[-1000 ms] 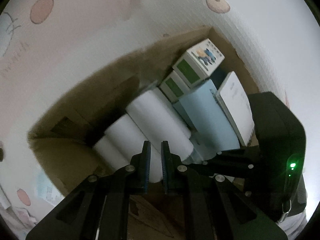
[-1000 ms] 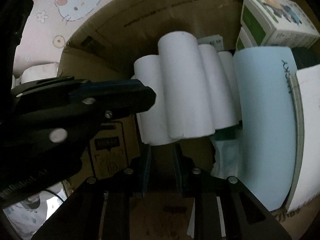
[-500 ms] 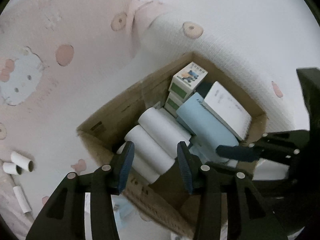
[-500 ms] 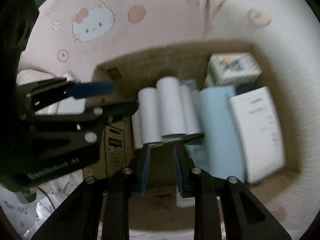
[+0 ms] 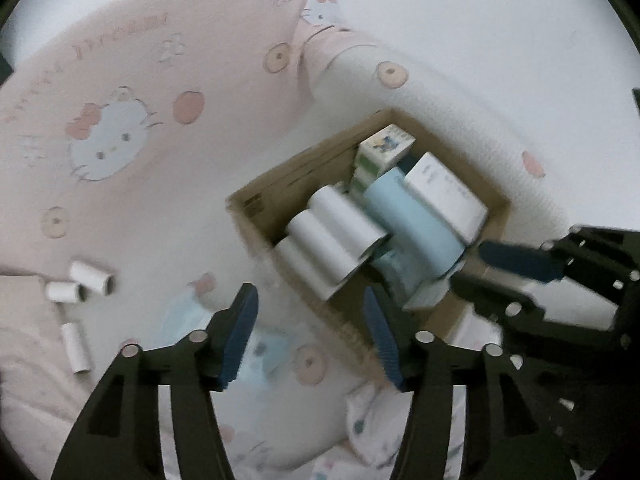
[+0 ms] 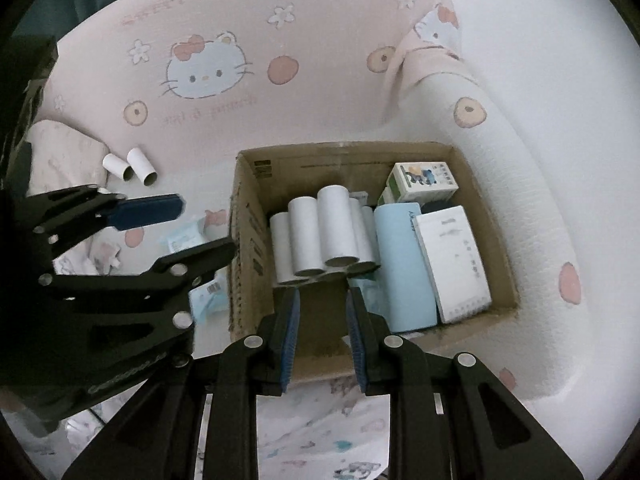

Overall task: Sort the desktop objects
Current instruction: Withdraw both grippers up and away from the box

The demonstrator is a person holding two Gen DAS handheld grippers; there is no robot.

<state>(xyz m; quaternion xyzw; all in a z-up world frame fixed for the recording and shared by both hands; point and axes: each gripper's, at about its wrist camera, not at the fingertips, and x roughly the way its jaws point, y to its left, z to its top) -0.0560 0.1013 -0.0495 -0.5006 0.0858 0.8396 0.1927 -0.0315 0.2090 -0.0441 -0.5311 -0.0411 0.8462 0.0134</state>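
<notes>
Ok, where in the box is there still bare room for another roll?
Bare cardboard floor lies at the near side, between the stacked rolls and the near wall. Elsewhere it's crowded: blue notebook, white booklet and green cartons.

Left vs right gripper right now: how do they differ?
Left gripper has its jaws spread wide; right gripper has a narrower gap. The left hangs beside the cardboard box, over the bedding; the right points into the box, just short of the paper tubes. Both are black with blue pads and hold nothing.
</notes>
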